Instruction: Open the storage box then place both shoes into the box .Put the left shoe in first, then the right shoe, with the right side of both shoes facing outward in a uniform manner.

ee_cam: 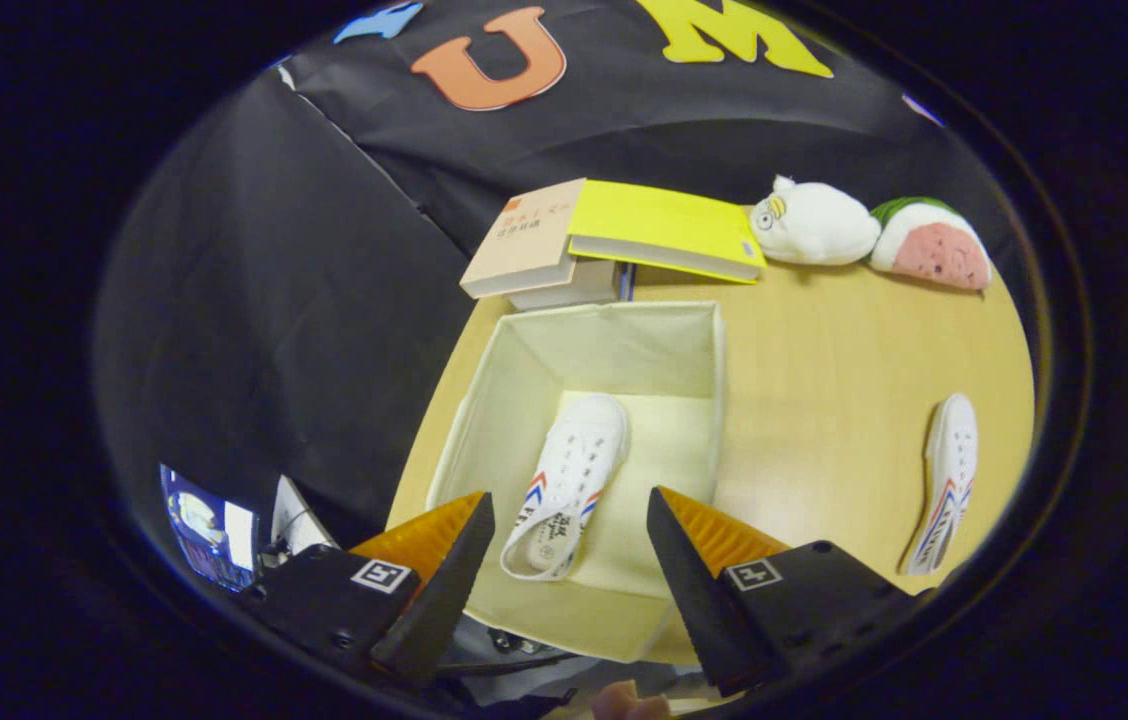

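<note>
While I hang above the table, my gripper [569, 545] is spread wide with nothing held, and its two fingers [444, 575] reach up from the lower middle of the frame. Between them and just ahead lies one white canvas shoe [569, 480] with red and blue stripes on its side. It rests on the floor of the open cream fabric storage box [714, 360], heel toward me and toe pointing away, tilted slightly to the right. The box sits at the centre of the frame, near the left edge of a light wooden table [824, 380].

A second white shoe [946, 480] of the same kind lies on the bare wood at the right of the frame, well apart from the box.

Beyond the box, at the upper middle, a tan book [522, 240] and a yellow book [664, 228] lie on a small stack. To their right are a white plush toy [812, 225] and a green-and-pink plush toy [929, 245], touching each other near the table's far edge.

Black cloth [274, 300] walls the booth behind and to the left. At the lower left a small lit screen [207, 525] glows.
</note>
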Demonstrator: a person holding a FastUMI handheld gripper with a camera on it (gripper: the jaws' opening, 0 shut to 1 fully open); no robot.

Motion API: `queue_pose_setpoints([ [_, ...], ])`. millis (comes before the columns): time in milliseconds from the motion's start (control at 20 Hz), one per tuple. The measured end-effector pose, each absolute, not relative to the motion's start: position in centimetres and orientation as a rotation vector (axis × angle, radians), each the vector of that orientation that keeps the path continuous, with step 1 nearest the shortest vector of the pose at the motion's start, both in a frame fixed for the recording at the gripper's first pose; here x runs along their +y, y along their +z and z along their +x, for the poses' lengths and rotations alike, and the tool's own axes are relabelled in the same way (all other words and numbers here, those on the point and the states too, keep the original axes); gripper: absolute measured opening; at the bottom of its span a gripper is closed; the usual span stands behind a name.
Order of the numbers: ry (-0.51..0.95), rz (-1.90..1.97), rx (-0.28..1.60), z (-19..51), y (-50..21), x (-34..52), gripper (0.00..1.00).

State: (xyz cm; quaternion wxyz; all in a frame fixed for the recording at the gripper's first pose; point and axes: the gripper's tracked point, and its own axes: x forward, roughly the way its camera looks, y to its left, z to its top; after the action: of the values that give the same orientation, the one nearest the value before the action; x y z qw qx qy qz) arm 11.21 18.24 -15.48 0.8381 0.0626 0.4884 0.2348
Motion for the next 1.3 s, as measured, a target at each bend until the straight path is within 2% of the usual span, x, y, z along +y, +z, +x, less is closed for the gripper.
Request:
queue_pose_setpoints([
  [150,0.526,0.111,0.946,10.9,-13.0,13.5,0.98],
  [350,0.47,0.166,0.908,11.3,-12.1,5.9,0.98],
  [700,0.328,0.263,1.03,12.1,-16.8,-6.3,0.98],
  [1100,0.234,0.094,1.112,13.0,-22.6,-15.9,0.99],
  [1300,0.198,0.075,1.226,12.9,-26.5,-18.6,0.97],
])
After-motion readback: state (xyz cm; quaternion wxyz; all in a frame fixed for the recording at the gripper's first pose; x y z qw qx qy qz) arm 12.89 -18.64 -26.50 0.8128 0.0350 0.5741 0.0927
